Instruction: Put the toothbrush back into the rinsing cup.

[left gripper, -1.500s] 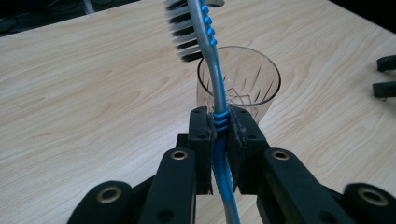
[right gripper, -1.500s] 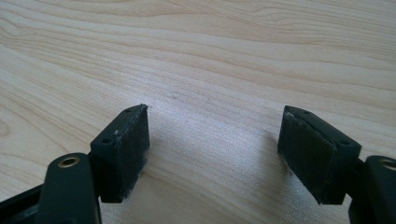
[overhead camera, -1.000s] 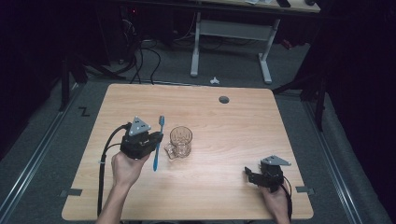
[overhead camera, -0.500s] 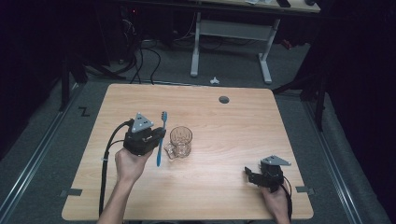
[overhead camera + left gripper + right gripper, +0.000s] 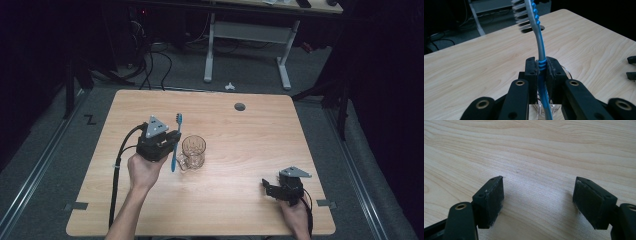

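A blue and silver toothbrush [image 5: 176, 142] is clamped upright in my left gripper [image 5: 173, 141], bristle head [image 5: 524, 15] topmost. In the left gripper view the pads [image 5: 532, 72] press on the blue ribbed grip of the toothbrush [image 5: 540, 47]. A clear glass mug [image 5: 193, 151] stands just right of this gripper, and its rim [image 5: 567, 73] shows behind the jaws. The brush's lower end hangs beside the mug, left of its handle. My right gripper [image 5: 268, 188] rests open near the table's front right, with nothing between its pads [image 5: 489, 200].
The wooden table [image 5: 250, 135] has a round cable hole [image 5: 240, 106] at the back right. A black cable [image 5: 119, 175] trails from the left gripper over the front edge. A white desk frame [image 5: 247, 35] stands on the floor beyond the table.
My left gripper has carried the toothbrush a little farther from the person and slightly right, closer to the mug. The right gripper has stayed where it was.
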Available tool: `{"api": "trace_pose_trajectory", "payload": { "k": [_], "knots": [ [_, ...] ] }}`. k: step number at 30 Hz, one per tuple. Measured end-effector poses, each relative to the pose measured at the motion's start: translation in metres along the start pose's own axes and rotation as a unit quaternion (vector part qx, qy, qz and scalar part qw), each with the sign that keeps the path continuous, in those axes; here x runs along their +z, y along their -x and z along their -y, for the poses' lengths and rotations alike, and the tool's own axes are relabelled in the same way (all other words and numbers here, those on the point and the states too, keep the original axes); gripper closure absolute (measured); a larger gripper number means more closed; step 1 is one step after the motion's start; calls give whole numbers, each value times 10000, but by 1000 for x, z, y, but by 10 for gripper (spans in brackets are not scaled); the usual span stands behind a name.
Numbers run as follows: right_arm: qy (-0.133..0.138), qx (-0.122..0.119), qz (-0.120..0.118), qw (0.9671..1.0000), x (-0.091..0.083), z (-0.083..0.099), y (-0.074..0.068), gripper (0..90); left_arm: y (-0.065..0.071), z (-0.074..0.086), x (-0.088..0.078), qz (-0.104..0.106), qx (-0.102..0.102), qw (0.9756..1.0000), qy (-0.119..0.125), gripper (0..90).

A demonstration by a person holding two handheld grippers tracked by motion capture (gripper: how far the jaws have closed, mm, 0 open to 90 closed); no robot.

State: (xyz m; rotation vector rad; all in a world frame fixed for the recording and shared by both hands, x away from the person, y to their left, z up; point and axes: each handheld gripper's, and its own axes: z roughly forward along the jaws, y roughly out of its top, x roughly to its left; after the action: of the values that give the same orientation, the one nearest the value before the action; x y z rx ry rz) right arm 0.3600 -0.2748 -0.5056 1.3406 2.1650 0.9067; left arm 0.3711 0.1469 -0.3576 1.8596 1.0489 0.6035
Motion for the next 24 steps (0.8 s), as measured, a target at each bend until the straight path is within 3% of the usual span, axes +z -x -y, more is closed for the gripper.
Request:
{"api": "trace_pose_trajectory", "payload": {
  "k": [13, 24],
  "knots": [
    [0, -1, 0, 10000, 0, 0, 0, 250, -7, -8, 14, -38, -107, 9999, -1, 805],
    [0, -2, -2, 10000, 0, 0, 0, 250, -13, -12, 19, -137, -212, 9996, 151, 805]
  ]
}}
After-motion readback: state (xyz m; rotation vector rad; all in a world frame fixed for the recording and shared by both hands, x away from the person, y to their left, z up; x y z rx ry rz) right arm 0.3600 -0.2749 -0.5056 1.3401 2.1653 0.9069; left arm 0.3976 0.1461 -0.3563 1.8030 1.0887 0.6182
